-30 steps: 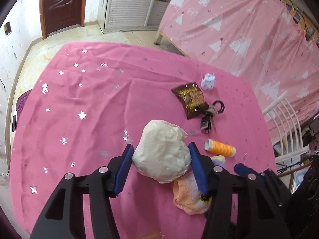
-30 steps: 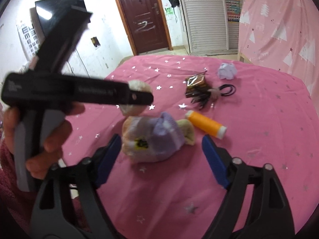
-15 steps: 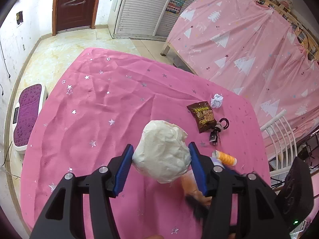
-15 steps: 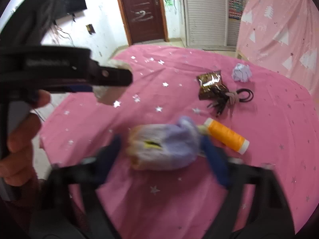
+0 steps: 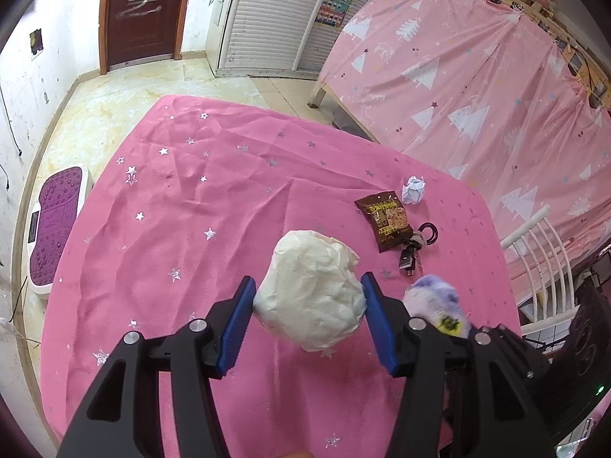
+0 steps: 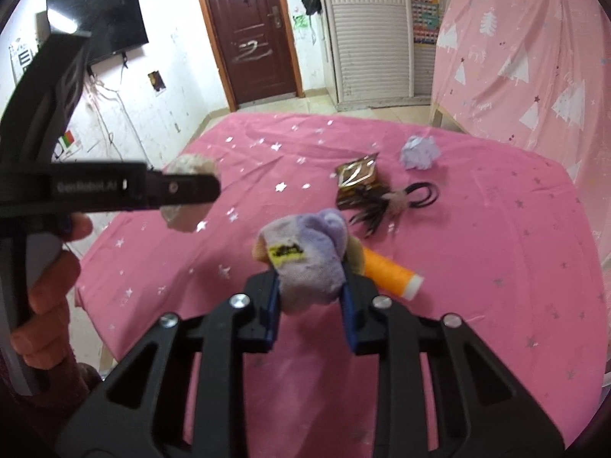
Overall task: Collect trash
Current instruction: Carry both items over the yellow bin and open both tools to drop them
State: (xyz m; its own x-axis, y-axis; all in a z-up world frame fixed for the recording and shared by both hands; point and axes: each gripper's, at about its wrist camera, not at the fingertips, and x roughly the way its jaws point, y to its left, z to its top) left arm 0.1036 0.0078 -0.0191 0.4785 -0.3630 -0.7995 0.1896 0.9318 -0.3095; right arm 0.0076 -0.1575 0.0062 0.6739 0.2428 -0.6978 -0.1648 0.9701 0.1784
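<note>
My left gripper (image 5: pixel 307 297) is shut on a cream crumpled paper ball (image 5: pixel 309 299), held above the pink starred tablecloth (image 5: pixel 172 206). The same ball (image 6: pixel 189 194) shows at the left of the right wrist view, partly behind the left gripper's black finger. My right gripper (image 6: pixel 310 288) has its jaws closing on a purple and peach sock bundle (image 6: pixel 305 259), pads pressing its sides; that bundle (image 5: pixel 435 301) also peeks out at the right of the left wrist view. On the cloth lie a brown snack wrapper (image 5: pixel 383 215) (image 6: pixel 357 175) and a small white crumpled paper (image 5: pixel 413 189) (image 6: pixel 420 152).
An orange thread spool (image 6: pixel 389 276) lies just behind the sock. Black hair ties (image 6: pixel 422 194) and a dark cable (image 5: pixel 410 257) rest by the wrapper. A white chair (image 5: pixel 542 259) stands at the table's right edge. A purple scale (image 5: pixel 53 225) lies on the floor at left.
My right gripper's jaws have come together on the sock bundle, which now sits raised off the cloth. The left gripper with the paper ball has risen slightly.
</note>
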